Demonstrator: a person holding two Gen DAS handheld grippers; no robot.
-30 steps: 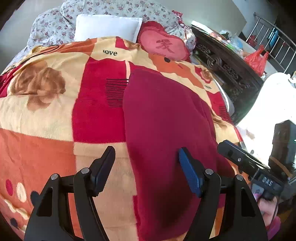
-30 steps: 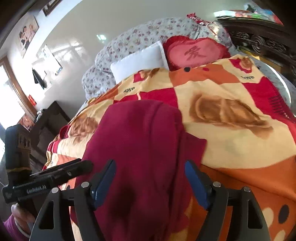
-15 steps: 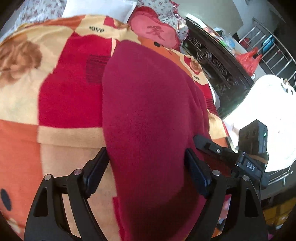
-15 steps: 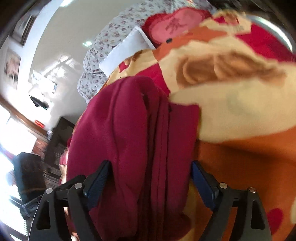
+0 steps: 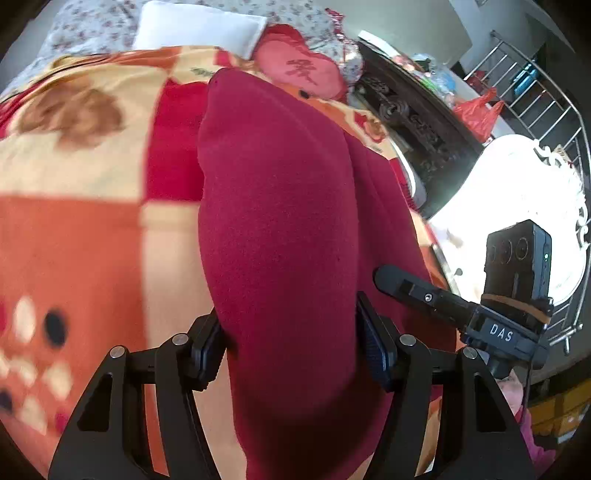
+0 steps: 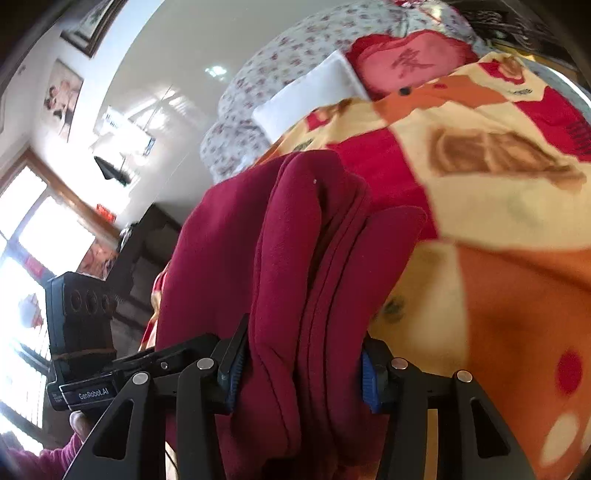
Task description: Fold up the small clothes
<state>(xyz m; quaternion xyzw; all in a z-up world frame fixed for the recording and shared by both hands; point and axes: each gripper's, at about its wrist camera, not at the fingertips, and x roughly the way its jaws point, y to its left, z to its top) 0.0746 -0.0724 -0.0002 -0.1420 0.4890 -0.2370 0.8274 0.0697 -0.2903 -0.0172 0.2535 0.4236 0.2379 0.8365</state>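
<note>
Both grippers have pushed forward onto the dark red fleece garment (image 5: 280, 229) since a second ago, when their jaws stood spread just short of its near edge; the jaws have just been closing, and the cloth now sits bunched between them. On the left gripper (image 5: 291, 347) both pads press into a thick rounded fold of the fleece. On the right gripper (image 6: 301, 362) the pads pinch a stack of several folded layers, whose edges run away from the camera as parallel ridges.

That garment (image 6: 295, 258) is plain, soft and napped, without print or buttons in view. It lies lengthwise on the patchwork blanket (image 5: 74, 184) of orange, cream and red squares that covers the bed, its far end reaching toward the heart-shaped red cushion (image 5: 299, 74) and the white pillow (image 5: 199, 26).

Left of the garment, and to its right in the right wrist view, the blanket lies bare and wide. A dark carved headboard (image 5: 417, 125) borders the bed on the right.

Each gripper points downward at a slant across the bed. The right gripper shows at the right of the left wrist view, near the garment's edge.
</note>
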